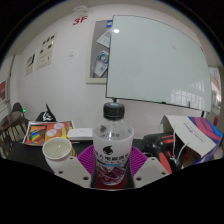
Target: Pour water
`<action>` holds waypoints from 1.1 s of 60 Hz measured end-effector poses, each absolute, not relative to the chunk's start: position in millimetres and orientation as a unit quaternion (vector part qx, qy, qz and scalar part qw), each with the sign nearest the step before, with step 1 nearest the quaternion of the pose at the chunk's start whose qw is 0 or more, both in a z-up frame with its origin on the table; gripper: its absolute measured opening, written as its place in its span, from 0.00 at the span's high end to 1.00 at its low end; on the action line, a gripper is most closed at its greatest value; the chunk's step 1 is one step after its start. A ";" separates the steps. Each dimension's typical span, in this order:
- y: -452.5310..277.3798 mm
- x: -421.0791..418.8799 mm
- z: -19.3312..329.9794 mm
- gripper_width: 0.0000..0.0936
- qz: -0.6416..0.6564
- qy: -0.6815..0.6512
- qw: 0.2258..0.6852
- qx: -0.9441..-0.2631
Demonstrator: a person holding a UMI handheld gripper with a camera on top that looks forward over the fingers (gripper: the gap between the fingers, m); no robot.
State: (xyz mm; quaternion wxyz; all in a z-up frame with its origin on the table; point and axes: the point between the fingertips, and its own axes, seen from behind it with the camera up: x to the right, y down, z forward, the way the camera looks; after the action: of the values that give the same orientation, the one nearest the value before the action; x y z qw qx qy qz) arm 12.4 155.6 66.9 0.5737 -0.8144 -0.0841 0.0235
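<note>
Gripper view shows my gripper (112,172) clamped on the capped water bottle (113,140), lifted, with the paper cup (58,150) not yet poured into.

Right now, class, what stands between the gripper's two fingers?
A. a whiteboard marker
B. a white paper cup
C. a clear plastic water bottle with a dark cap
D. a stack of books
C: the clear plastic water bottle stands upright between the fingers of the gripper, while the white paper cup sits apart beside it.
</note>
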 end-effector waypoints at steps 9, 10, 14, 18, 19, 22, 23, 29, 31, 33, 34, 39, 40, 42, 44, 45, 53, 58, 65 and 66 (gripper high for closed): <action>152.5 16.3 65.1 0.40 0.031 -0.059 0.566 -0.822; 151.3 16.1 60.5 0.34 0.031 -0.058 0.557 -0.828; 142.2 15.0 46.0 0.08 0.031 -0.055 0.525 -0.849; 132.4 17.0 42.2 0.12 0.024 -0.052 0.514 -0.856; 129.8 17.8 43.0 0.10 0.020 -0.052 0.513 -0.856; 120.0 20.8 47.4 0.10 0.004 -0.054 0.513 -0.857; 116.4 22.1 48.4 0.10 -0.001 -0.054 0.511 -0.858; 86.6 22.3 62.8 0.10 -0.013 -0.051 0.507 -0.861; 73.5 21.1 70.1 0.10 -0.017 -0.047 0.507 -0.860; 59.6 19.9 77.8 0.10 -0.020 -0.043 0.508 -0.860; 52.0 19.4 81.6 0.10 -0.023 -0.042 0.508 -0.860; 9.5 14.0 106.0 0.10 -0.034 -0.032 0.513 -0.857; 0.4 12.8 110.5 0.10 -0.036 -0.030 0.514 -0.856; -17.9 9.7 118.8 0.10 -0.040 -0.026 0.516 -0.855; -37.0 6.1 126.9 0.10 -0.042 -0.023 0.518 -0.854; -46.7 4.3 130.8 0.10 -0.044 -0.021 0.518 -0.854; -120.2 -10.1 149.8 0.10 -0.052 -0.004 0.518 -0.854; -157.8 -17.9 156.1 0.10 -0.059 0.000 0.517 -0.854; -196.8 -22.0 165.6 0.10 -0.072 0.000 0.516 -0.853; -201.0 -22.5 166.4 0.10 -0.072 0.002 0.516 -0.853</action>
State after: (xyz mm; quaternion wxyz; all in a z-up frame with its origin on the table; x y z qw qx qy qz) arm -22.5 -201.0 166.4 0.5163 -0.8534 0.0016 -0.0721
